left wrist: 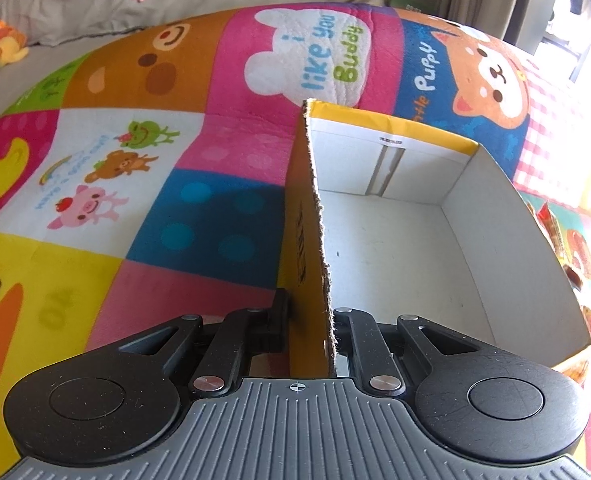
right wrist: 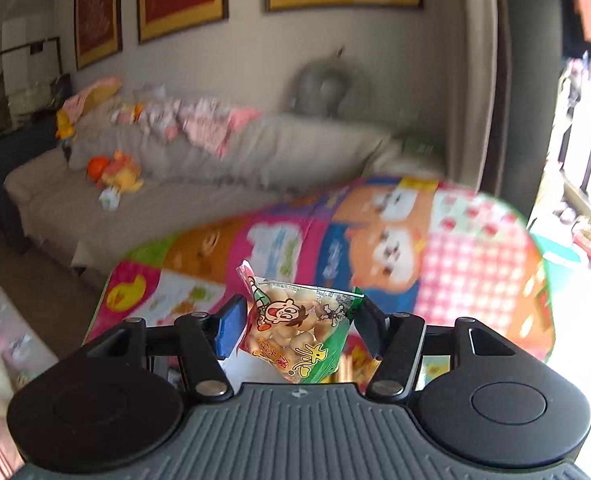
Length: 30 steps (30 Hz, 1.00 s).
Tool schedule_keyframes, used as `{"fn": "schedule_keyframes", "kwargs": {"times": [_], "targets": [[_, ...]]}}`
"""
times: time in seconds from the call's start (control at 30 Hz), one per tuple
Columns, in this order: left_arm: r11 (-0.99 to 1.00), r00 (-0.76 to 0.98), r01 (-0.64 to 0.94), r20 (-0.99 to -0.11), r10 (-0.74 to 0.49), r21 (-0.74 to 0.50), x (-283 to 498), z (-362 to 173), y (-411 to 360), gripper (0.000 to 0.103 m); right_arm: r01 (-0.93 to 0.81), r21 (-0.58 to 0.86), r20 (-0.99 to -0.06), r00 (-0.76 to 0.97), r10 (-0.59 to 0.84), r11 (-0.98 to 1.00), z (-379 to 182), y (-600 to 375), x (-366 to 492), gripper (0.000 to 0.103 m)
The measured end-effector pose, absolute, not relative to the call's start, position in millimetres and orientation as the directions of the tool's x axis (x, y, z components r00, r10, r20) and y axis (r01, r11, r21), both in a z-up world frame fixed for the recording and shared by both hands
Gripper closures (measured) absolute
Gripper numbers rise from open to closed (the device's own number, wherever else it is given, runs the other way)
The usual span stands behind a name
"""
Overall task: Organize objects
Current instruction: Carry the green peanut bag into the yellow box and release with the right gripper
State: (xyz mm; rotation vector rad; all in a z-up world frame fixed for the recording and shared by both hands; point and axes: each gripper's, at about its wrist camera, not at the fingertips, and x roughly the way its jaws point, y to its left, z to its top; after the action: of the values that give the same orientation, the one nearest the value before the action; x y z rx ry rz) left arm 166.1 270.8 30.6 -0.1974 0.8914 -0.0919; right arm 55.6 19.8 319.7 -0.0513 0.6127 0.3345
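Left claw [left wrist: 309, 328] clamped on the near wall of the open cardboard box [left wrist: 395, 248], steadying it on the play mat [left wrist: 199, 152]; right claw [right wrist: 295, 326], closed on a snack packet [right wrist: 295, 328], is held above that mat, the box out of its view.

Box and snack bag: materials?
Box: corrugated cardboard, matte white inside, yellow outside; the torn wall edge clamped in the left tool looks fibrous. Snack bag held in the right tool: thin glossy printed plastic film, partly clear, crimped at the ends.
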Motion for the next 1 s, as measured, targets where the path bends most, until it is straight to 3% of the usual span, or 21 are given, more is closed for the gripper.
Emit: {"fn": "schedule_keyframes", "kwargs": {"times": [0.27, 0.4, 0.47, 0.73, 1.0], "targets": [[0.974, 0.624, -0.004, -0.762, -0.176, -0.228, 169.8, 29.2, 265.0, 0.09, -0.322, 0.245, -0.668, 0.627, 0.4, 0.914, 258.0, 30.5, 118.9, 0.044], [0.972, 0.622, -0.004, -0.761, -0.182, -0.235, 170.5, 29.2, 266.6, 0.09, -0.342, 0.277, -0.695, 0.574, 0.433, 0.898, 236.6, 55.0, 149.6, 0.042], [0.972, 0.624, 0.0, -0.76, -0.183, -0.234, 170.2, 28.8, 267.1, 0.09, -0.356, 0.295, -0.698, 0.554, 0.454, 0.887, 229.2, 67.9, 164.0, 0.023], [0.97, 0.622, 0.002, -0.759, -0.191, -0.243, 169.5, 27.9, 267.8, 0.088, -0.356, 0.282, -0.674, 0.587, 0.448, 0.891, 222.7, 74.7, 186.7, 0.02], [0.97, 0.626, -0.002, -0.756, -0.189, -0.244, 168.0, 27.7, 267.7, 0.088, -0.245, 0.218, -0.691, 0.646, 0.326, 0.945, 216.4, 18.3, 178.0, 0.018]]}}
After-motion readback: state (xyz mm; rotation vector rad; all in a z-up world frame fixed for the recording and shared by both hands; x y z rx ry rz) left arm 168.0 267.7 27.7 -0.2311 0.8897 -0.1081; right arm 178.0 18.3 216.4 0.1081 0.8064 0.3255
